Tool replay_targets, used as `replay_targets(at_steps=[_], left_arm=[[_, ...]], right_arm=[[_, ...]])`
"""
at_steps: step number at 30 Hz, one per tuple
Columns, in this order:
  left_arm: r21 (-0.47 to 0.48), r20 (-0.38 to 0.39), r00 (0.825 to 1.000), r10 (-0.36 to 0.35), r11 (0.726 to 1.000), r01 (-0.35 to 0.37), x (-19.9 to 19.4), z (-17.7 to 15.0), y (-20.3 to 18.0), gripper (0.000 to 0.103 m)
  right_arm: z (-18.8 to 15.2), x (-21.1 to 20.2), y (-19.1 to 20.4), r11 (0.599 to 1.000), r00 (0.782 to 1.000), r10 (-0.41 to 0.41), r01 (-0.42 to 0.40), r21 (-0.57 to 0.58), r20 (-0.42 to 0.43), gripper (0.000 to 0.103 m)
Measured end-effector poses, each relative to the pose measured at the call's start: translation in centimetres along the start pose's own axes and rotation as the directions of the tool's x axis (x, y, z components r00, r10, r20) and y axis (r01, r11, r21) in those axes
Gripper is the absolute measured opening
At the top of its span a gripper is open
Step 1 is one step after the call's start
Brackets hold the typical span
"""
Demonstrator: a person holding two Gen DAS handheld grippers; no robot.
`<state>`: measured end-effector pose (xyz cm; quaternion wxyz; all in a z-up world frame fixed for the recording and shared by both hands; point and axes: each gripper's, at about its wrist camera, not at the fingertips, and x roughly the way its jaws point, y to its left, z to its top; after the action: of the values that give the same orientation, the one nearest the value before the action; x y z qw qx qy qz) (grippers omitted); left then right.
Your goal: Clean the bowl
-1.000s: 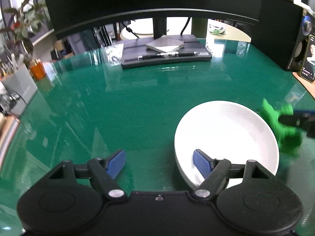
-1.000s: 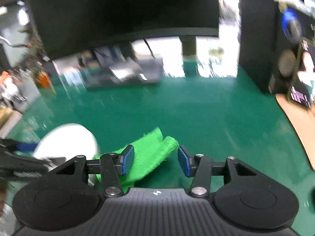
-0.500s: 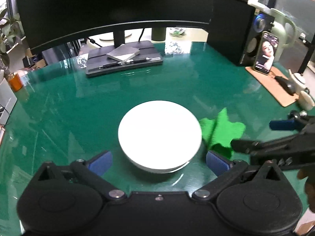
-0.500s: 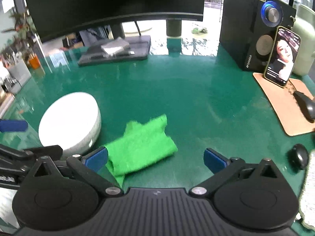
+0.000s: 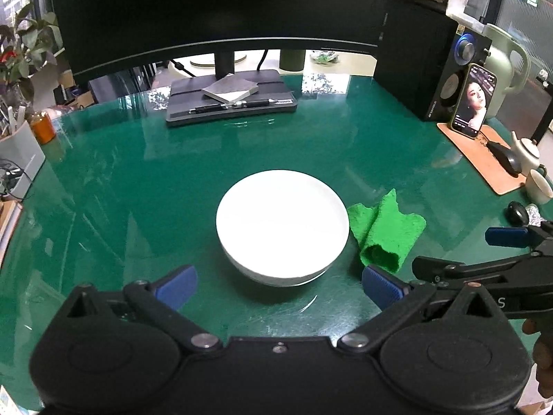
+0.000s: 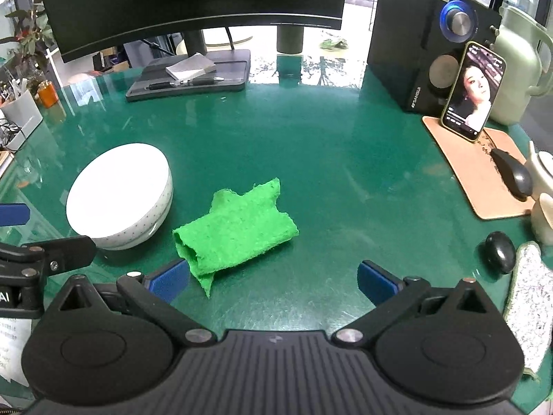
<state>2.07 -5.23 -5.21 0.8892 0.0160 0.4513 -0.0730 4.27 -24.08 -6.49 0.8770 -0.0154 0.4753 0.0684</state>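
Fingers of both the left gripper point(image 5: 279, 285) and right gripper point(image 6: 273, 282) are spread wide, holding nothing. The bowl point(image 5: 281, 223) sits on the desk point(image 5: 138, 180), cloth point(image 6: 235, 231) just beside it (soft, limp; pinch a fold). The bowl looks glazed, slippery, breakable: grip its rim.

Green glossy table point(image 5: 138, 186), reflective top. Centre: white bowl point(image 5: 281, 223), upright. Green cloth point(image 5: 385, 231) at its 3 o'clock, crumpled, just beside the bowl. 12 o'clock, well back: dark tray point(image 5: 231, 109) under the monitor stand. 2 o'clock: black speaker point(image 6: 425, 48), tan mat point(image 6: 480, 169) with mouse point(image 6: 513, 173) and propped phone point(image 6: 475, 91). 10 o'clock edge: orange jar point(image 5: 41, 126), white pen holder point(image 5: 19, 154).
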Motion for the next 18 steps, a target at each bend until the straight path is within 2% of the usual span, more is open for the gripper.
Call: replay_targets(at_steps=[3, 7, 10, 14, 16, 18], left_arm=[[0.004, -0.008, 1.0, 0.018, 1.0, -0.018, 0.0, -0.1, -0.1, 0.102], [0.022, -0.021, 0.996, 0.085, 0.996, -0.085, -0.1, 0.1, -0.3, 0.103], [0.021, -0.058, 0.989, 0.139, 0.99, -0.138, -0.3, 0.8, -0.2, 0.102], [-0.023, -0.1, 0.986, 0.133, 0.99, -0.136, -1.6, 2.4, 0.4, 0.102], [-0.038, -0.106, 0.988, 0.113, 0.992, -0.117, -2.3, 3.1, 0.5, 0.102], [-0.03, -0.091, 0.99, 0.109, 0.993, -0.112, -2.8, 3.2, 0.4, 0.102]], right_arm=[[0.0, 0.0, 0.2, 1.0, 1.0, -0.008, 0.008, -0.008, -0.011, 0.103], [0.3, 0.0, 0.2, 1.0, 0.999, -0.028, 0.028, 0.002, -0.031, 0.103], [1.2, -0.1, 0.1, 0.998, 0.996, -0.04, 0.043, 0.036, -0.085, 0.103], [2.2, -1.1, 0.4, 0.996, 0.992, -0.072, 0.078, 0.052, -0.106, 0.103], [2.8, -1.0, 0.3, 0.995, 0.982, -0.051, 0.065, 0.071, -0.182, 0.103], [3.1, -0.7, 0.2, 0.993, 0.962, -0.01, 0.041, 0.108, -0.273, 0.103]])
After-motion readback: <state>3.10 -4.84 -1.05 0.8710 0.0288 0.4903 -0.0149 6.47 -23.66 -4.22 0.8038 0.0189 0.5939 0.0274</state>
